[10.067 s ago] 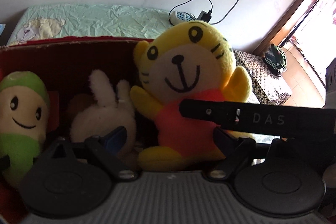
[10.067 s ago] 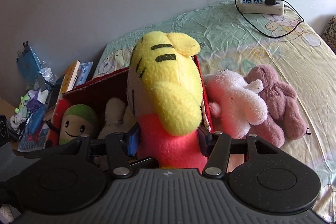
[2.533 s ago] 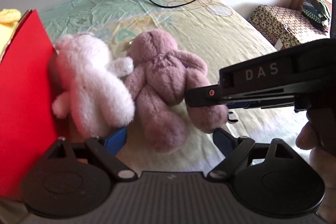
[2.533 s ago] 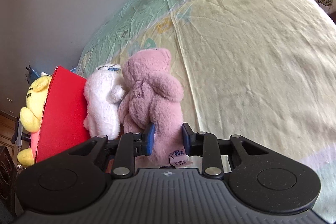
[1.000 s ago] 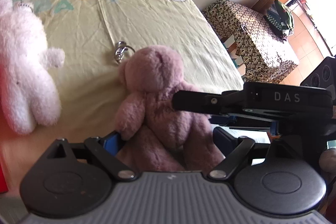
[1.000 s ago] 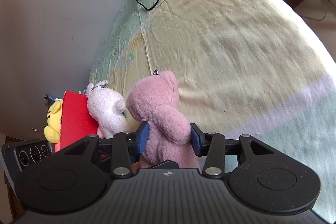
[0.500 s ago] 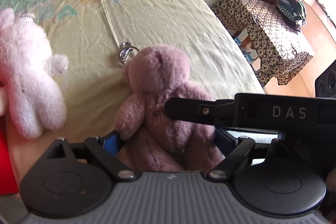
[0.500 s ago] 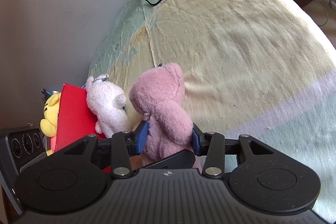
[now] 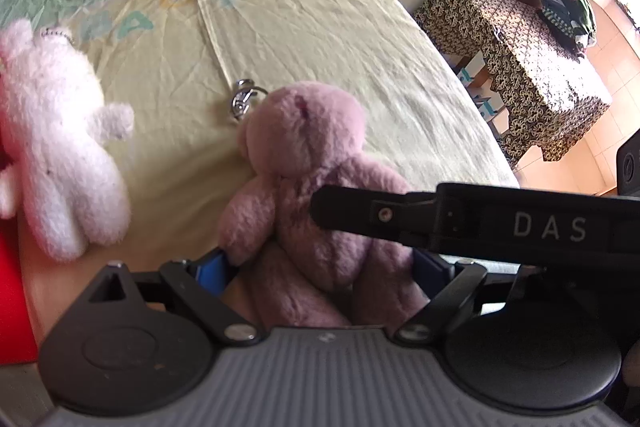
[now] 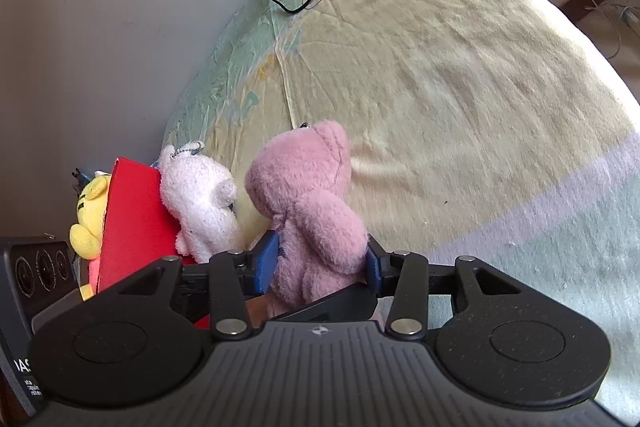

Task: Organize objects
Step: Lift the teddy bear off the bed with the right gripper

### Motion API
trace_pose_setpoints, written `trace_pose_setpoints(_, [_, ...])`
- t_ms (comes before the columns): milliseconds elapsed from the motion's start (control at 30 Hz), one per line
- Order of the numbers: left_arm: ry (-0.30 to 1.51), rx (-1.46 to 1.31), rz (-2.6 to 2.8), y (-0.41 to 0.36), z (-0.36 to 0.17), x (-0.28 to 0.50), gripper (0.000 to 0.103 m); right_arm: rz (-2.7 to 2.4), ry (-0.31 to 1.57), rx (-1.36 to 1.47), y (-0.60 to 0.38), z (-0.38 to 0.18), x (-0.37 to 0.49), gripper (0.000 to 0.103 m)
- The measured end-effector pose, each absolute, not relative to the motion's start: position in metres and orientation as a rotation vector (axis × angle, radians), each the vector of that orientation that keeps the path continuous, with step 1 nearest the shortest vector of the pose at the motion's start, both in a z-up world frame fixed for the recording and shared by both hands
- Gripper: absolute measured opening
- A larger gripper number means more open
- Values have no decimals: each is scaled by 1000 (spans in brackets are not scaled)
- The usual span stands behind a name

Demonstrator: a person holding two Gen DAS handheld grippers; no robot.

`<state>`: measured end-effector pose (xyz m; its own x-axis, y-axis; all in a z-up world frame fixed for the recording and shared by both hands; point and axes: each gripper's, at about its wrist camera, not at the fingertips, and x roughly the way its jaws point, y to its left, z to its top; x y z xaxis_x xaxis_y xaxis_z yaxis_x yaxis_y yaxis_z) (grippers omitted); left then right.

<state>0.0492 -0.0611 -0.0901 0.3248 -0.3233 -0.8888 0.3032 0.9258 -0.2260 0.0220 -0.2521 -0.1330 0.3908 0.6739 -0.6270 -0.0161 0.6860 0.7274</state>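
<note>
Right gripper (image 10: 320, 261) has its blue pads (image 10: 267, 259) pressed into both flanks of the pink bear (image 10: 312, 211), so I read it as clamped on the toy's lower body. Left gripper (image 9: 320, 269) stands much wider, its blue pads either side of the same bear's legs; the left pad (image 9: 212, 267) sits just beside one arm, but I can't be sure from this angle whether either pad really presses the fur, so I call it open around the bear, not gripping.

The bear sits upright on the yellow bedsheet (image 10: 460, 87), near the white plush (image 10: 200, 203), which leans against the red box (image 10: 136, 223).

As for handling, I judge the bear light and very soft: the plush dents under the right pads, so it should squash rather than slip, and nothing about it looks fragile. It will flop if held by a limb. I'd take it around the torso, below the arms, where there is the most stuffing to bite into. The metal key ring (image 9: 244, 99) behind its head could snag on the box edge.

The right wrist view gives me the destination: the red box with a yellow plush (image 10: 90, 215) in it, and the white toy touching its wall. The left wrist view shows only a sliver of red at its edge, but it reveals the key ring, the right gripper's black body (image 9: 480, 223) crossing the bear's chest, and the patterned side table (image 9: 520, 67) beyond the bed.
</note>
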Motion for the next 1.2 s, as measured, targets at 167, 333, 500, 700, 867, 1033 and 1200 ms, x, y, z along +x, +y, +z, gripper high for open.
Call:
trace_pose_setpoints(167, [1188, 9, -399, -65, -90, 52, 88, 482, 1099, 705, -252, -132, 23, 46])
trace_pose_setpoints(333, [1187, 12, -382, -67, -91, 50, 88, 464, 1109, 695, -251, -129, 24, 47])
trace_pose_setpoints(500, [1189, 9, -370, -67, -90, 49, 87, 473, 1100, 663, -247, -121, 21, 45])
trace_pose_setpoints(700, [1185, 10, -359, -63, -87, 46, 83, 511, 1090, 635, -240, -113, 17, 40])
trace_pose_setpoints(867, [1163, 37, -355, -63, -79, 41, 79, 529, 1085, 626, -237, -109, 15, 36])
trace_pose_setpoints(1033, [1161, 35, -342, -60, -77, 38, 79, 552, 1063, 557, -228, -99, 10, 35])
trace_pose_setpoints(1200, [1160, 32, -334, -56, -75, 34, 79, 563, 1065, 540, -225, -97, 8, 35])
